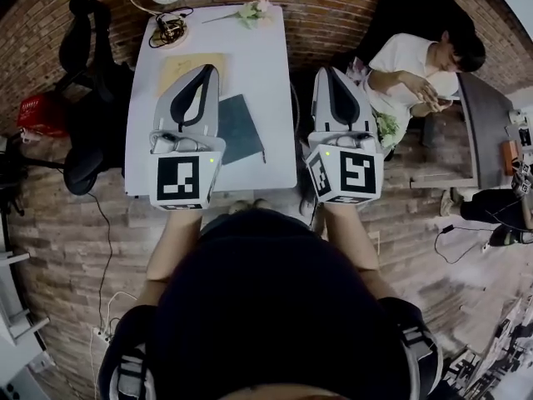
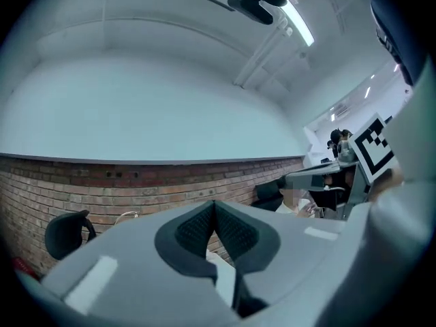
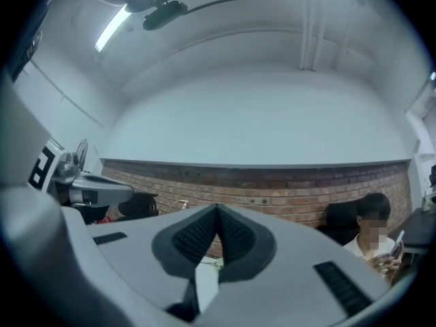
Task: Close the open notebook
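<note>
A dark teal notebook [image 1: 239, 128] lies closed and flat on the white table [image 1: 266, 65], near its front edge. My left gripper [image 1: 205, 71] is raised high above the table's left half, its jaws shut with nothing between them. My right gripper [image 1: 326, 73] hangs just past the table's right edge, also raised, jaws shut and empty. In the left gripper view the left gripper [image 2: 214, 206] points level at a brick wall, tips touching. The right gripper [image 3: 217, 210] in its own view faces the same wall, tips closed together.
A tan envelope [image 1: 190, 63] lies behind the notebook. Cables and a round gadget [image 1: 169, 30] sit at the back left, a flower sprig [image 1: 252, 11] at the back. A black office chair [image 1: 92, 65] stands left of the table. A seated person [image 1: 416, 69] is at the right.
</note>
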